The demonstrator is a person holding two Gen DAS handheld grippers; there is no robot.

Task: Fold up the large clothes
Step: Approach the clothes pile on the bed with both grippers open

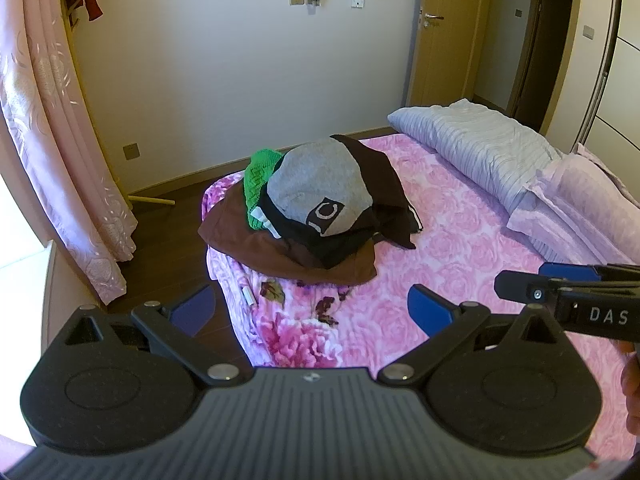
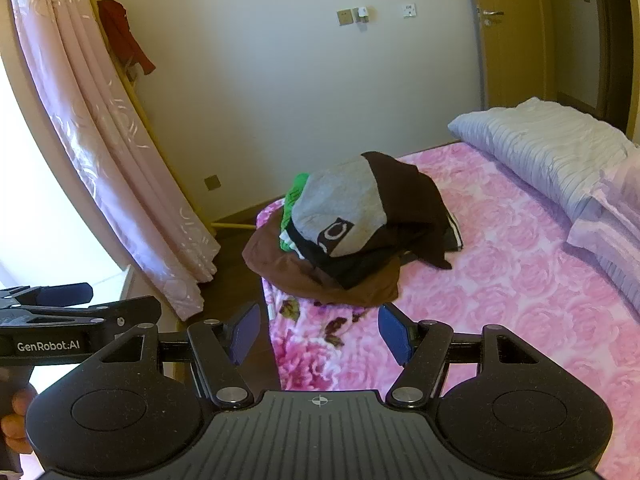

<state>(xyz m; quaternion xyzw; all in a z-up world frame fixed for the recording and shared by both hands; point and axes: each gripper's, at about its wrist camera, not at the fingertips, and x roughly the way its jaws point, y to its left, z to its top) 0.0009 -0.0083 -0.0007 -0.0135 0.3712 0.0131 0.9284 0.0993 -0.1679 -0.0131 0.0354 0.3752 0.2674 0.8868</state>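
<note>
A heap of clothes [image 1: 316, 208] lies on the near-left part of the bed [image 1: 460, 240]: a grey garment with a black logo patch [image 1: 320, 184] on top, black and dark brown pieces under it, a green knit [image 1: 258, 184] at its left. The same heap [image 2: 348, 232] shows in the right wrist view. My left gripper [image 1: 310, 306] hovers open above the bed's near corner, well short of the heap, nothing between its blue pads. My right gripper [image 2: 320, 332] is open too, also short of the heap. The right gripper [image 1: 560, 284] shows at the left view's right edge.
The bed has a pink rose-print cover. A folded grey quilt [image 1: 472, 148] and a pink pillow [image 1: 580, 208] lie at its far right. Pink curtains [image 1: 52, 140] hang at the left beside dark floor [image 1: 168, 224]. A wooden door [image 1: 444, 32] stands behind.
</note>
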